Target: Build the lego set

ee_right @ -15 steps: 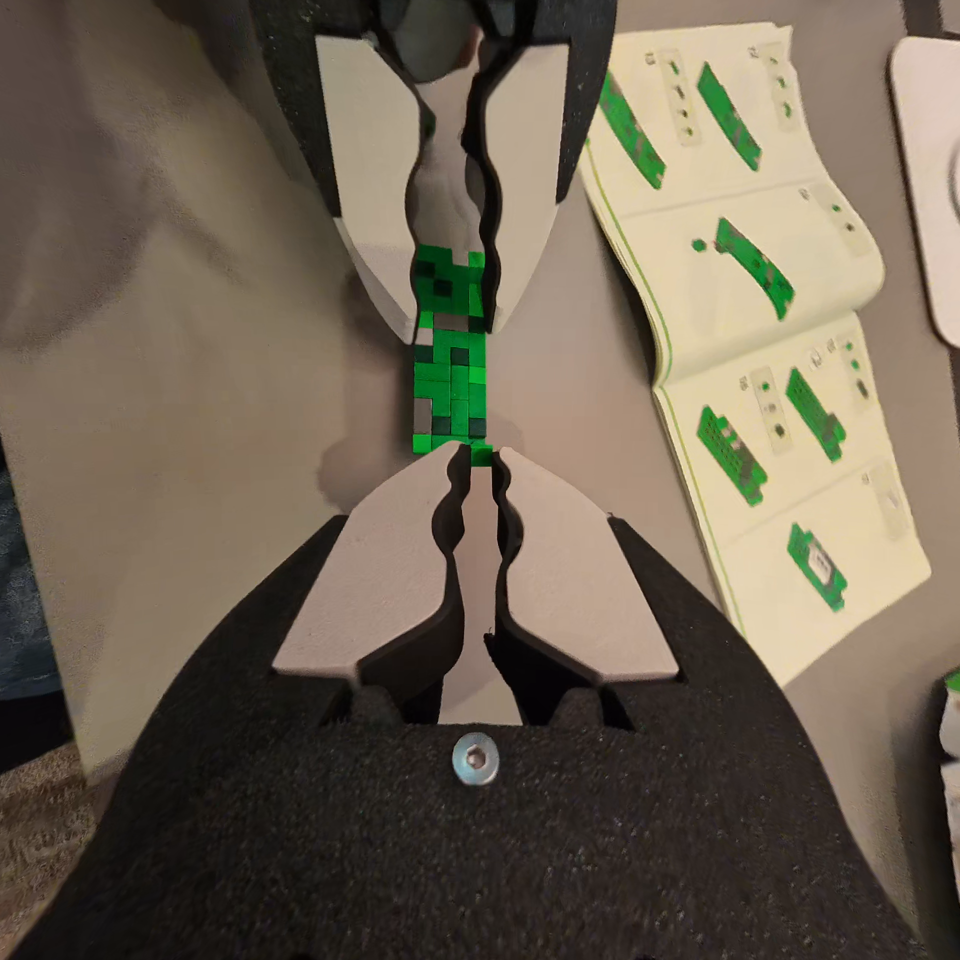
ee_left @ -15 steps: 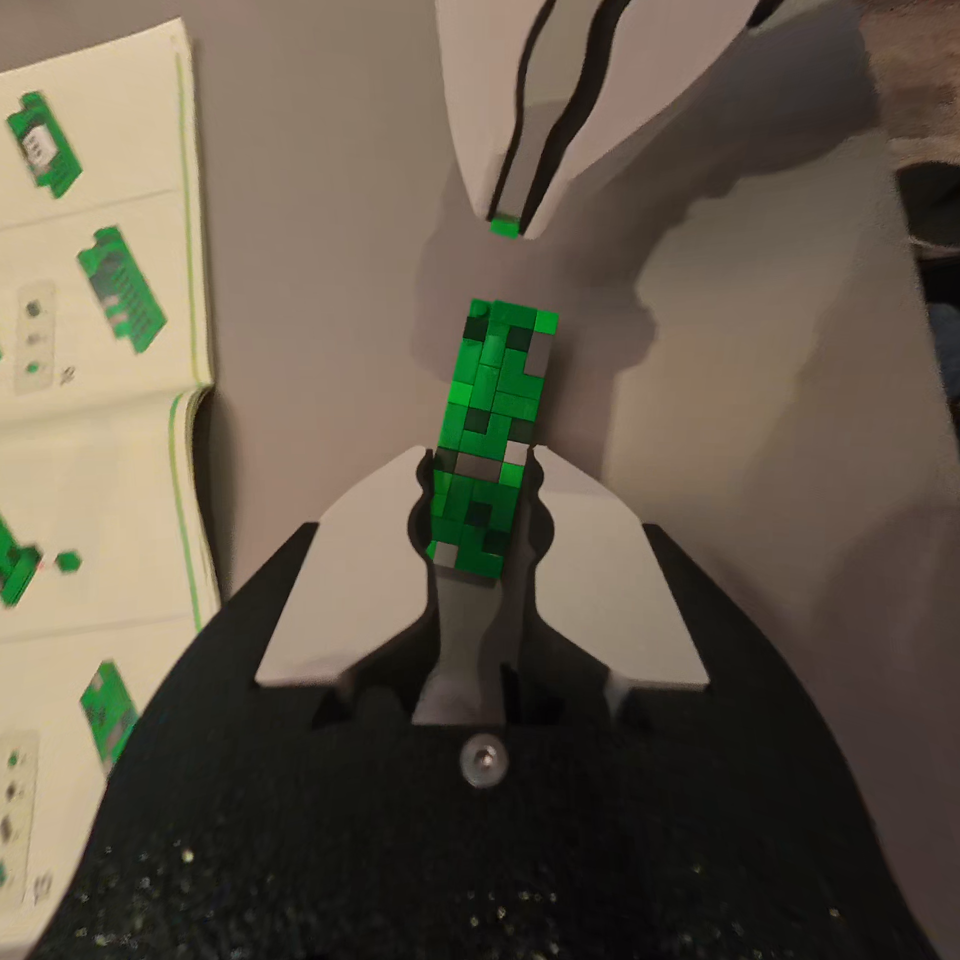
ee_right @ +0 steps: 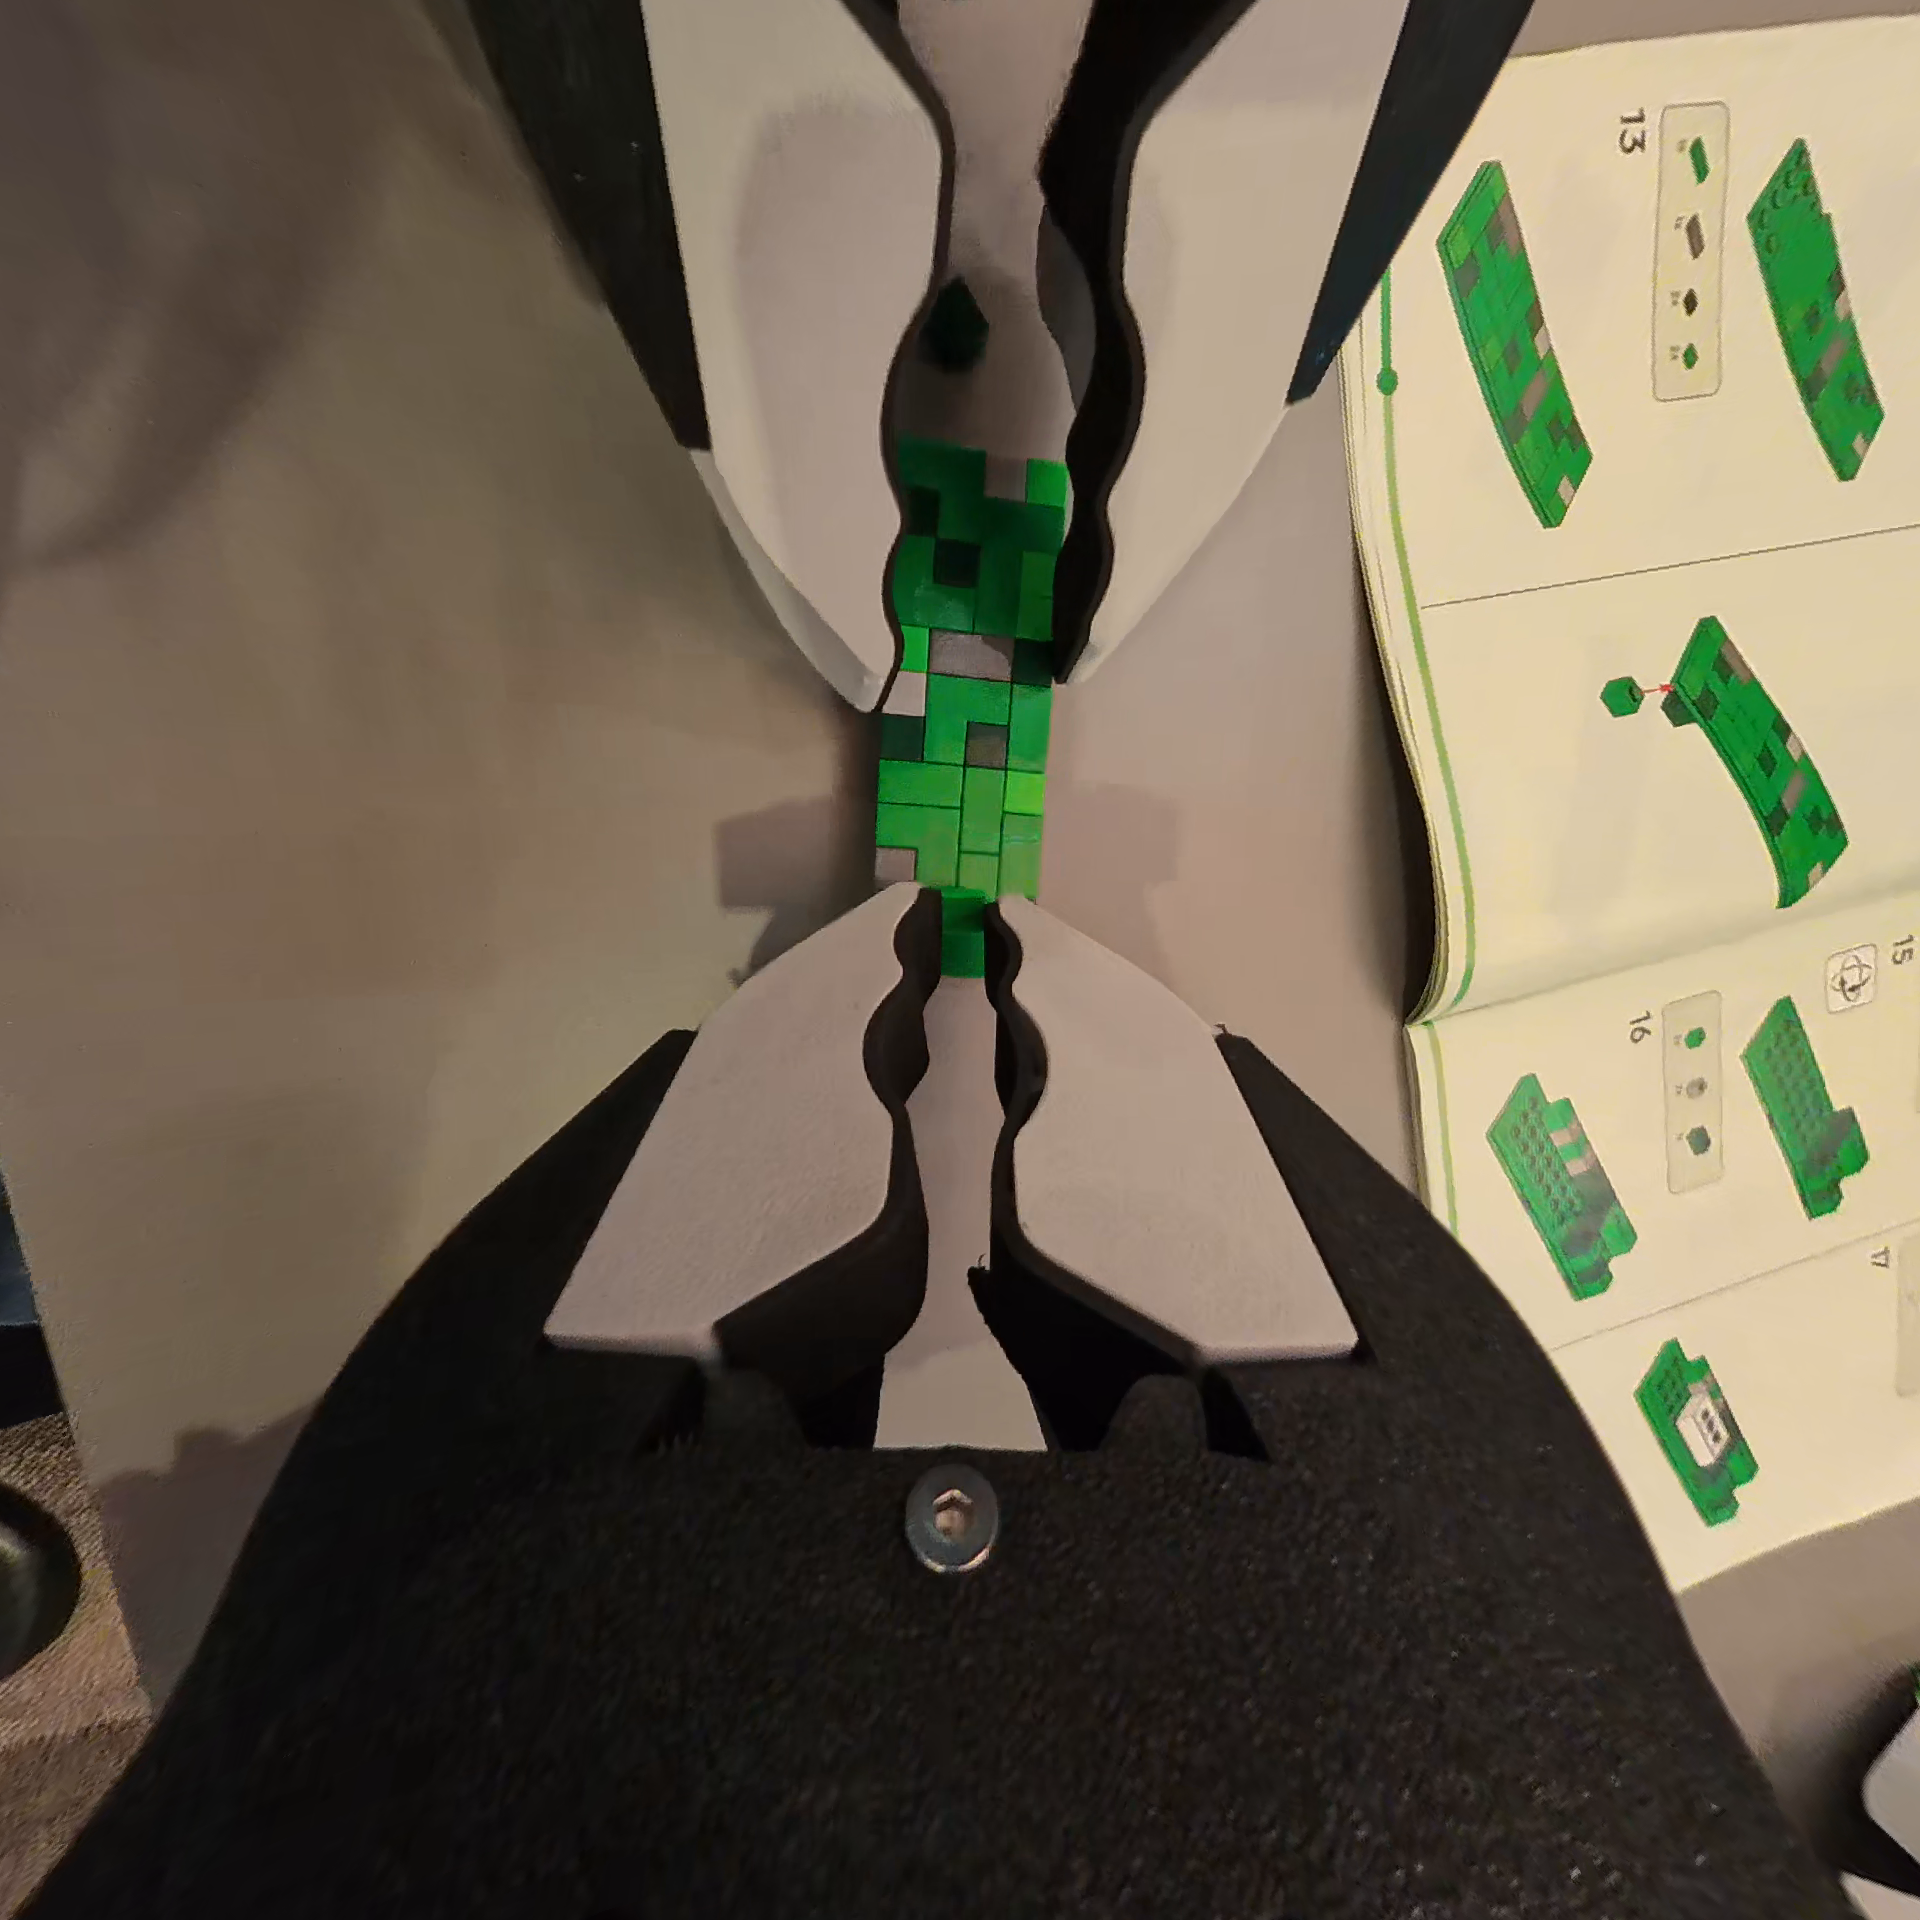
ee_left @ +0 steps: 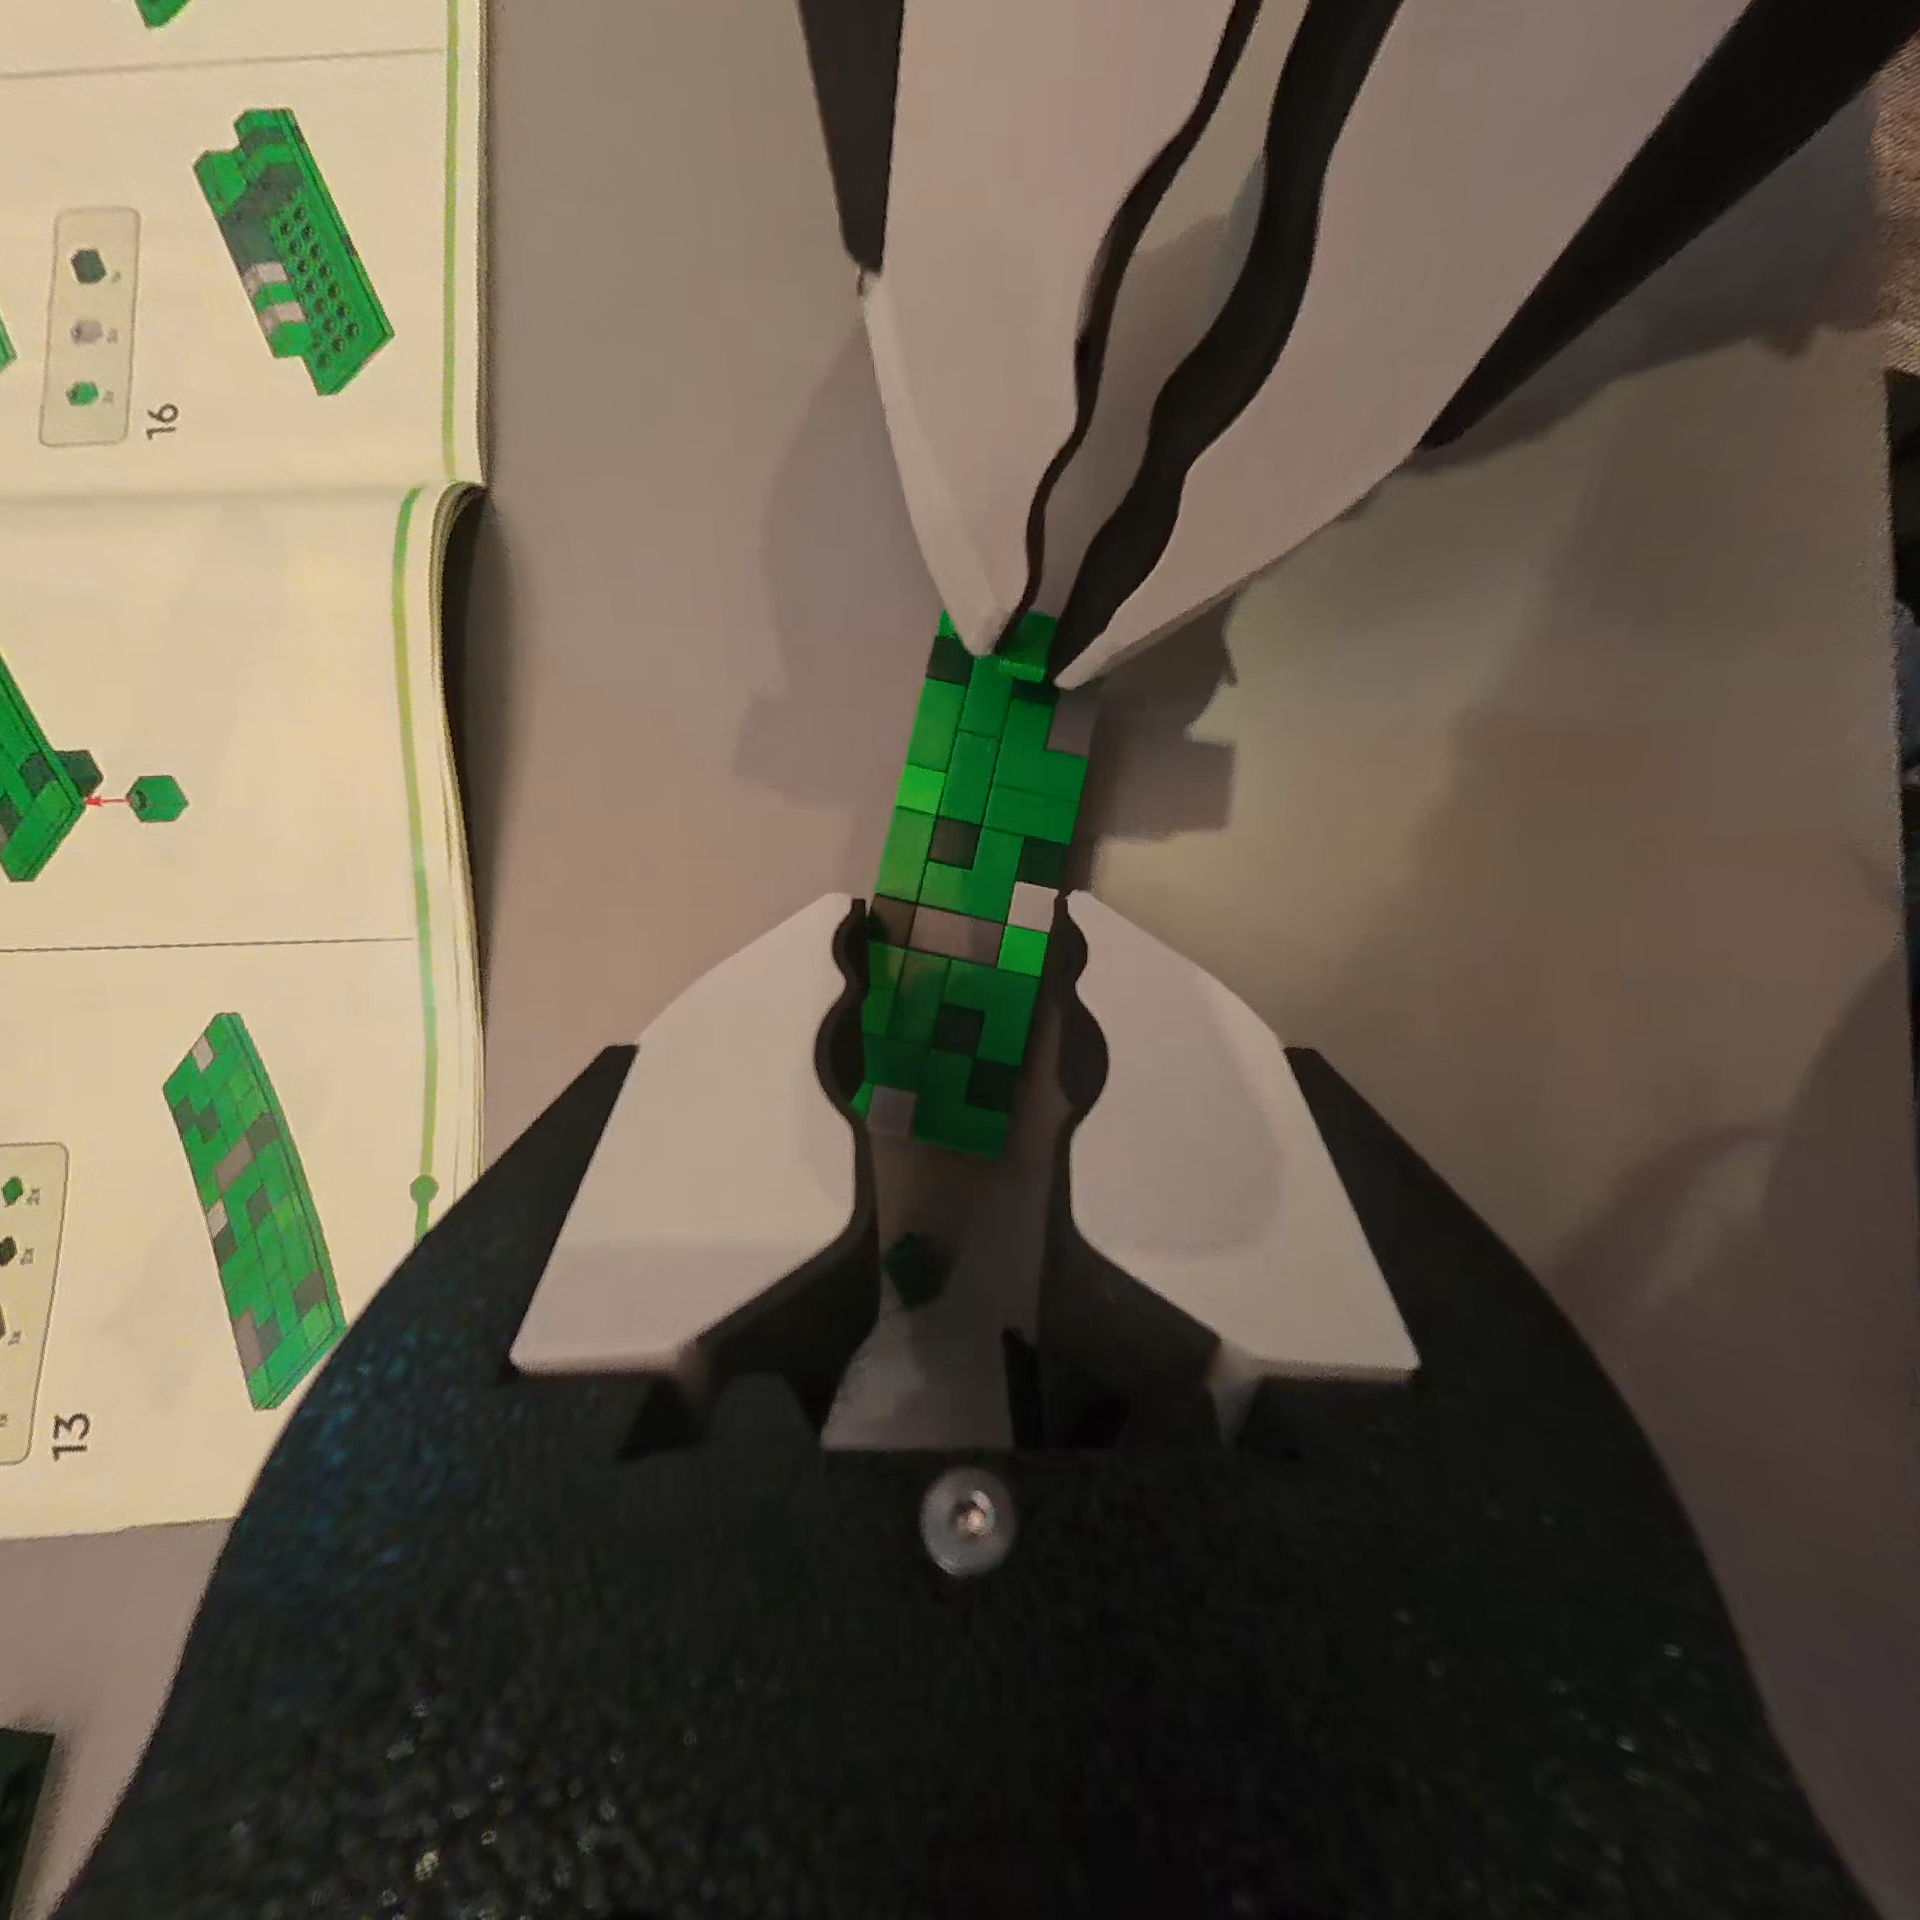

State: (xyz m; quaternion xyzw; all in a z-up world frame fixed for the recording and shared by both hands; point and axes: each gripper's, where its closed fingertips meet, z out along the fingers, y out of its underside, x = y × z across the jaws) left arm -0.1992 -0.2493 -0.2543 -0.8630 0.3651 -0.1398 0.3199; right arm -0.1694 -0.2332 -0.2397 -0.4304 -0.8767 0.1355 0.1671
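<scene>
Green cube (ee_right: pixel 962 940) pinched in your right gripper (ee_right: pixel 956 909) meets the strip (ee_left: pixel 971 894) clamped by your left gripper (ee_left: pixel 956 914) at 12 o'clock: press straight in, squarely.

The green lego strip (ee_left: pixel 961 935) is glossy moulded plastic, its smooth tiles catching bright highlights, and the small green brick (ee_right: pixel 961 930) has the same shine. The left tongs (ee_left: pixel 956 914) and right tongs (ee_right: pixel 951 914) have matt pale grey fingers (ee_left: pixel 727 1091) with a smooth, chalky finish, set in black bodies of rough, grainy texture, each with a shiny metal screw (ee_right: pixel 951 1525). The instruction booklet (ee_left: pixel 208 727) is smooth, faintly satin paper. The surface (ee_right: pixel 364 727) looks matt, even grey.
</scene>
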